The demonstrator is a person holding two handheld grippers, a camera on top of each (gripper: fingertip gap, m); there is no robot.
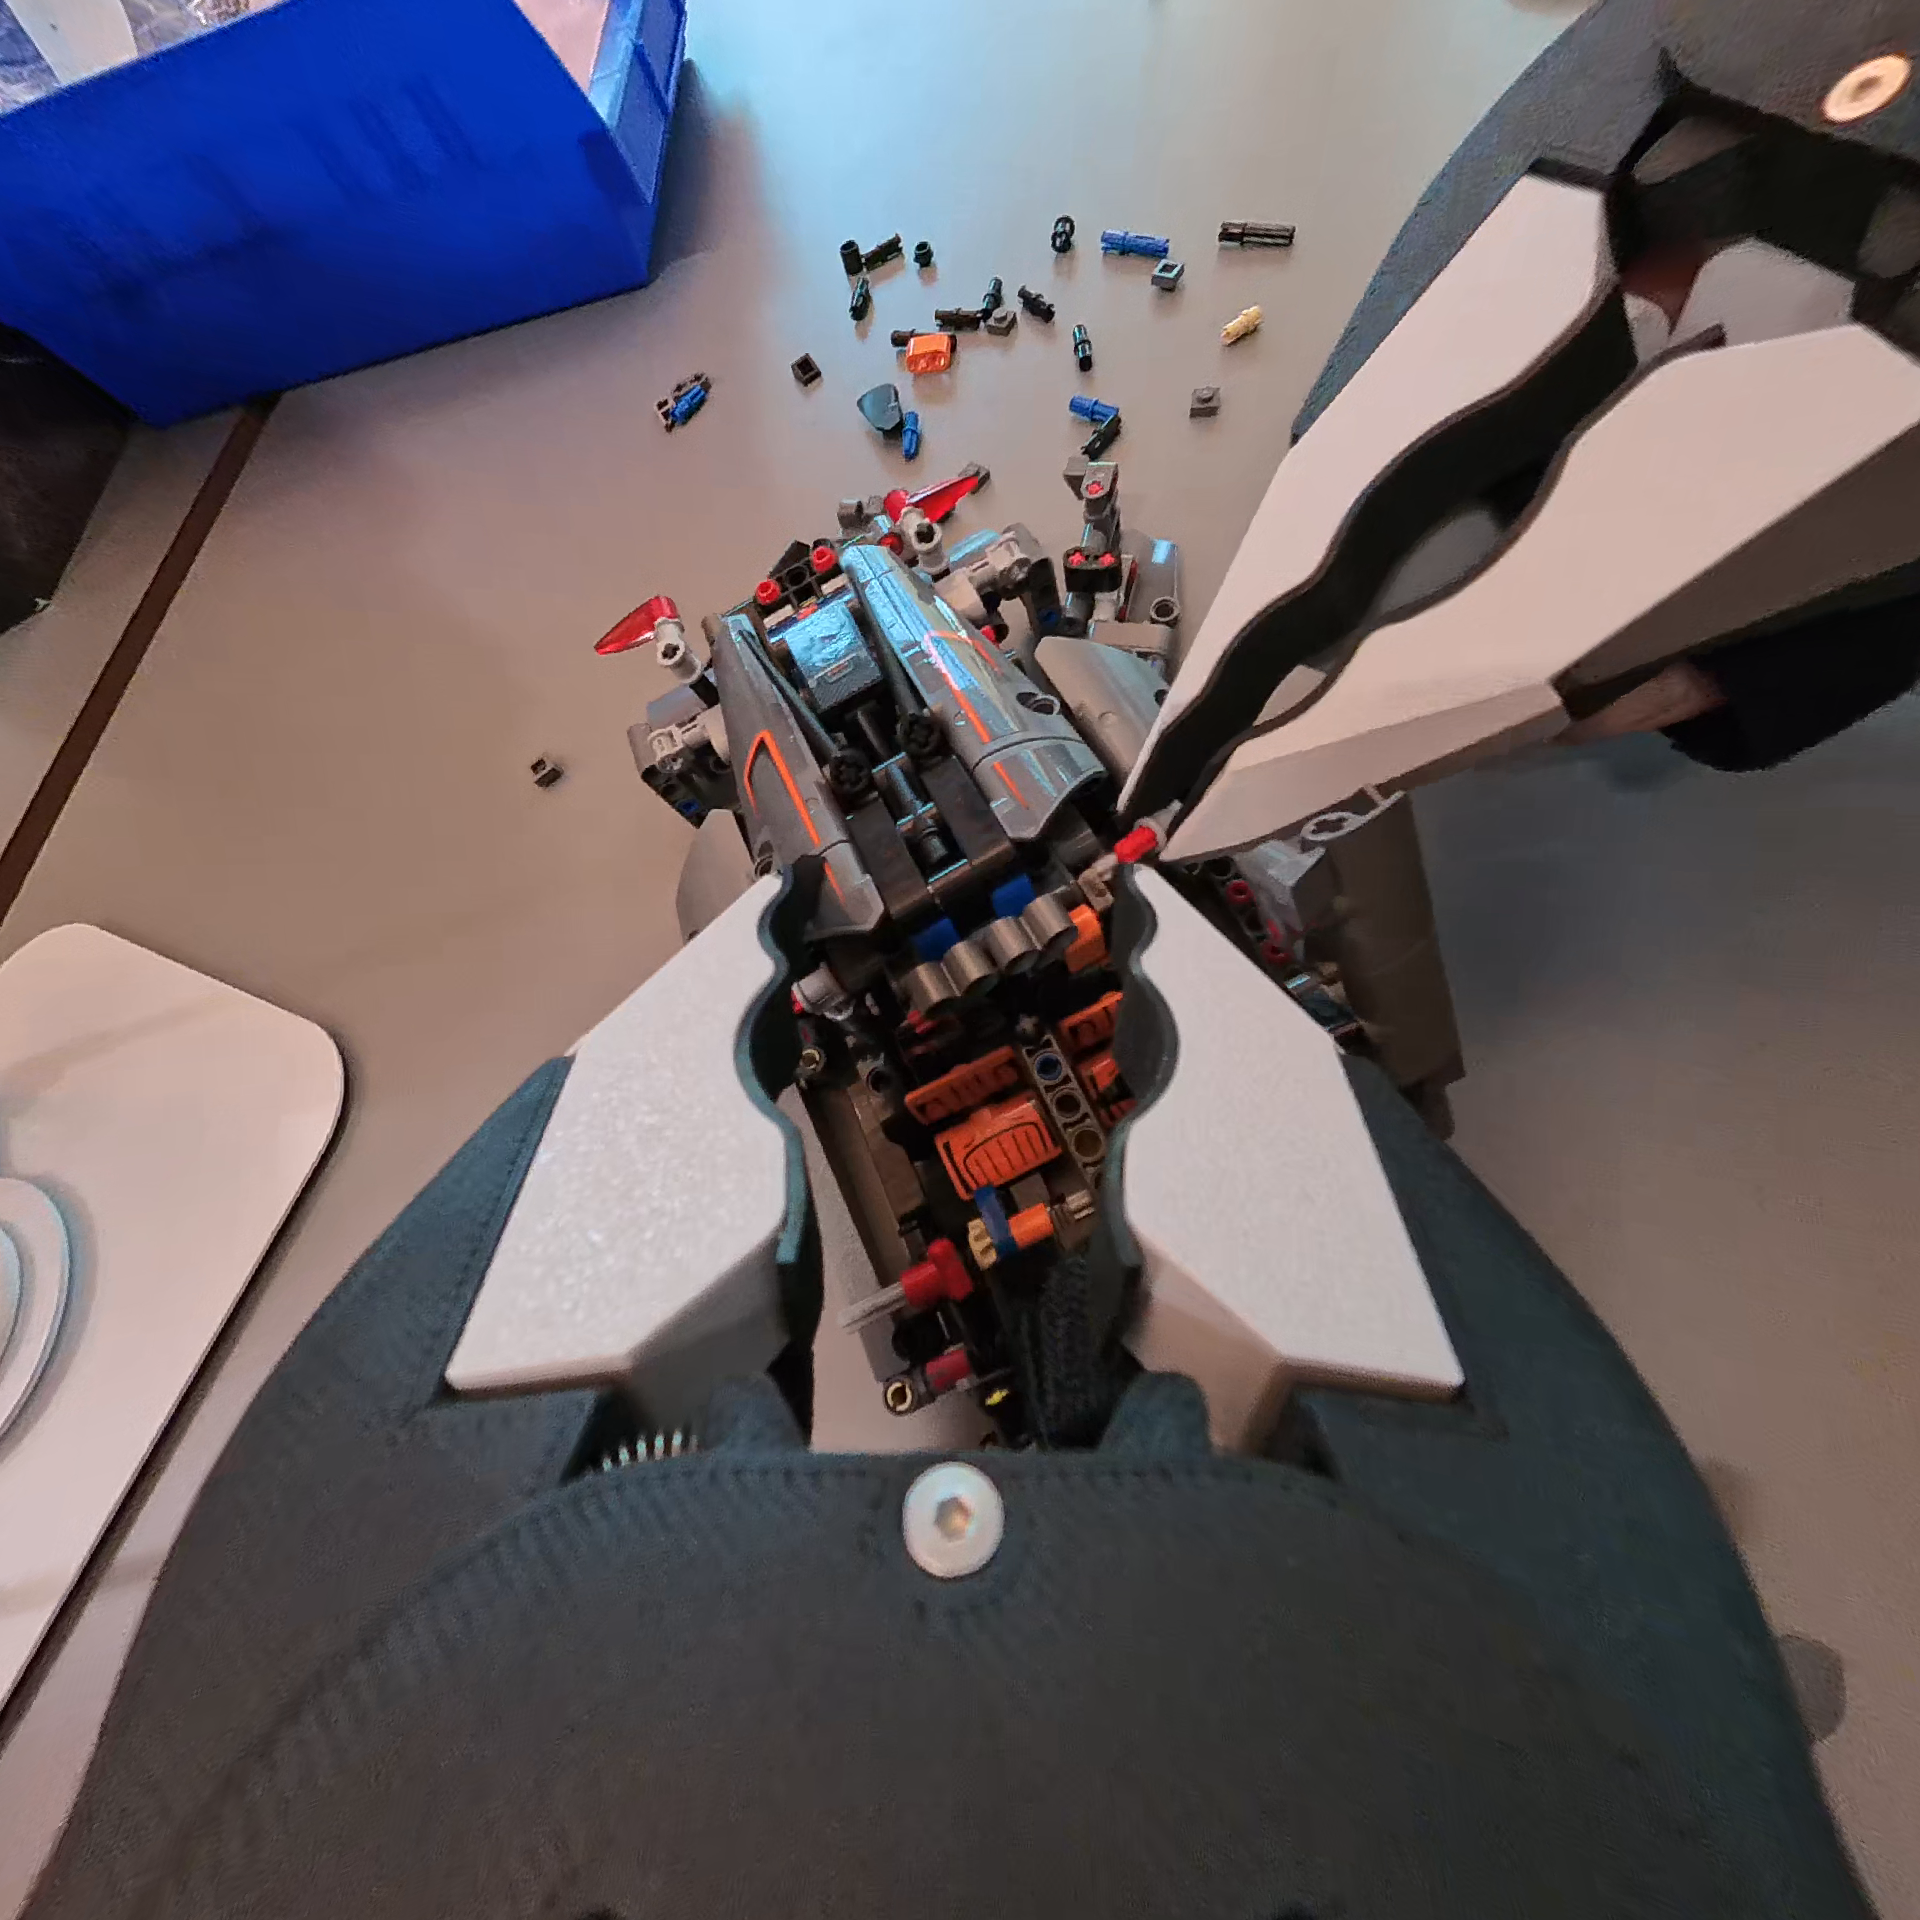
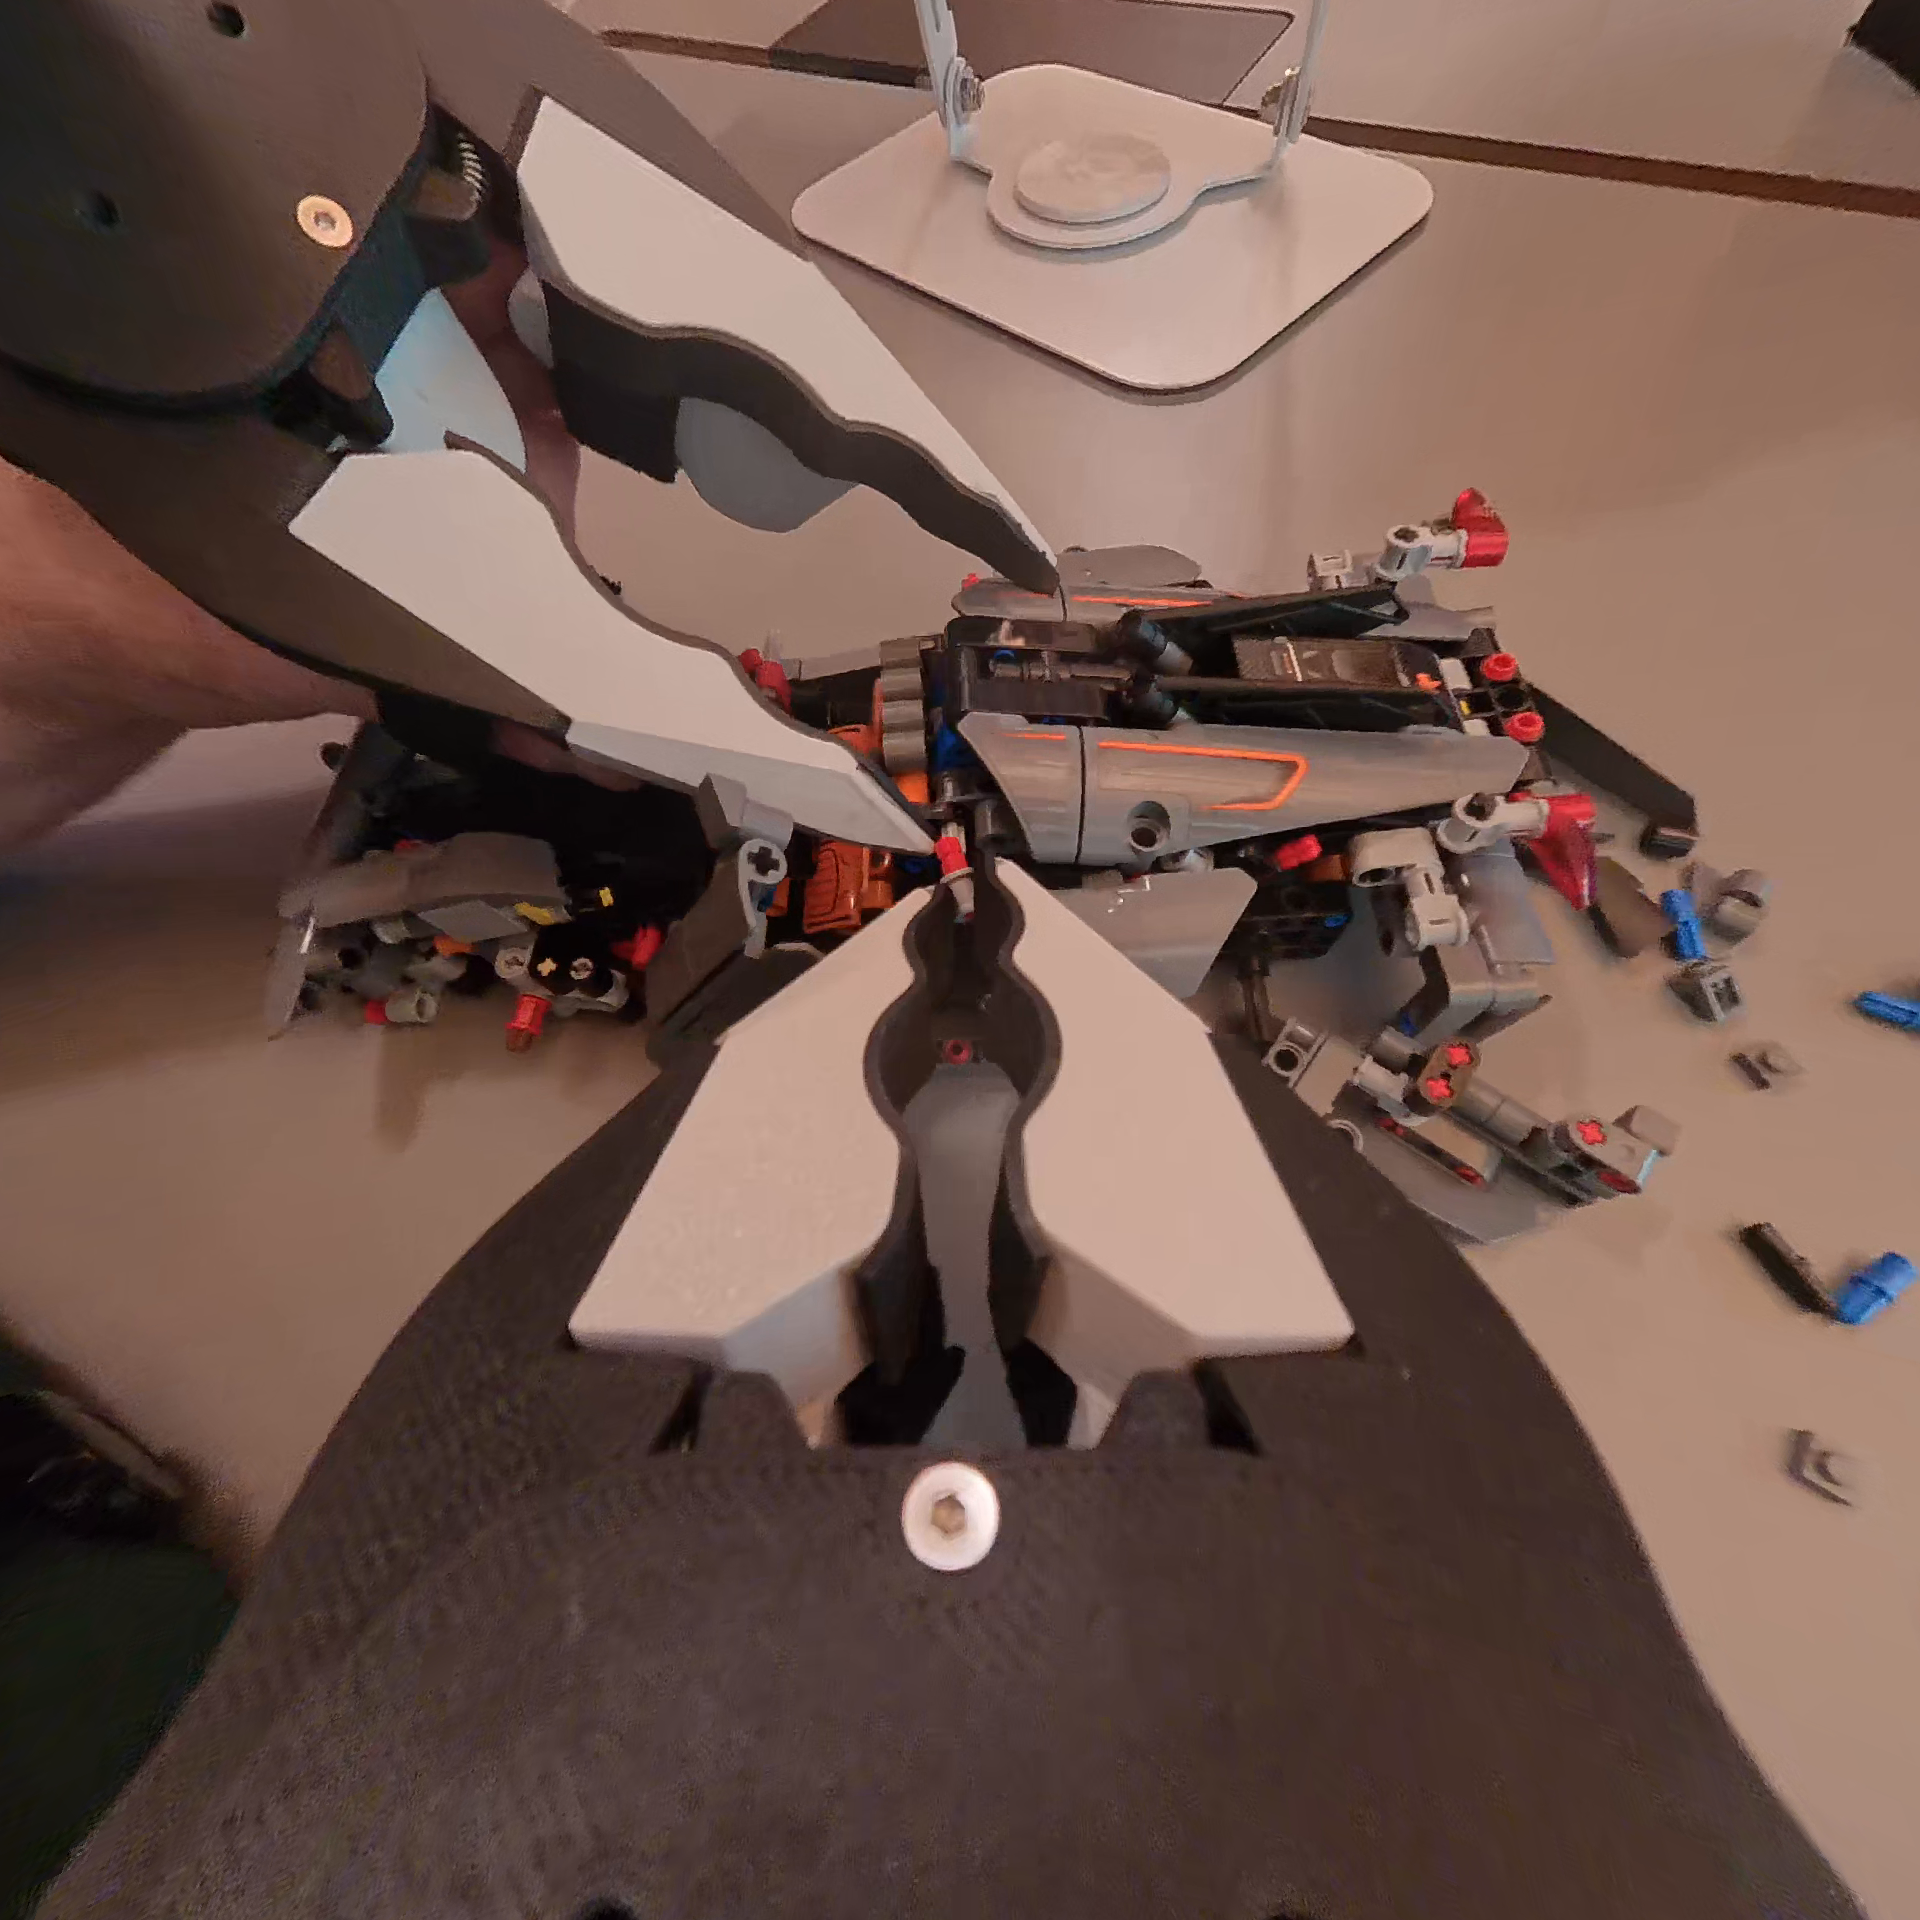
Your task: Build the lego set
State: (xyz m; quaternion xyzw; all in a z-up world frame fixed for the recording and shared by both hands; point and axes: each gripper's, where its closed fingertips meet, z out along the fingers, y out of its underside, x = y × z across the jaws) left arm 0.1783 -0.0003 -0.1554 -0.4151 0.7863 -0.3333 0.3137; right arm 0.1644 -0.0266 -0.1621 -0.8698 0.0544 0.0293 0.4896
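A pale grey-beige desk [image 1: 1558, 1351] is seen under soft, even light, crossed by a dark brown seam [image 2: 1558, 156]. Just before that seam a flat silver stand base [image 2: 1195, 281] with rounded corners is set, and a blue box [image 1: 312, 208] is placed beyond it.

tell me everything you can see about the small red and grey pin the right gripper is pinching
The small red and light grey plastic pin is a short peg with a red head and a paler grey shaft. It is pinched at the very tips of the right gripper, red end pointing outward towards the grey, black and orange lego vehicle. It sits at the model's side, right by the tip of the left gripper, which clamps the vehicle's body. Whether the pin has entered a hole cannot be told.
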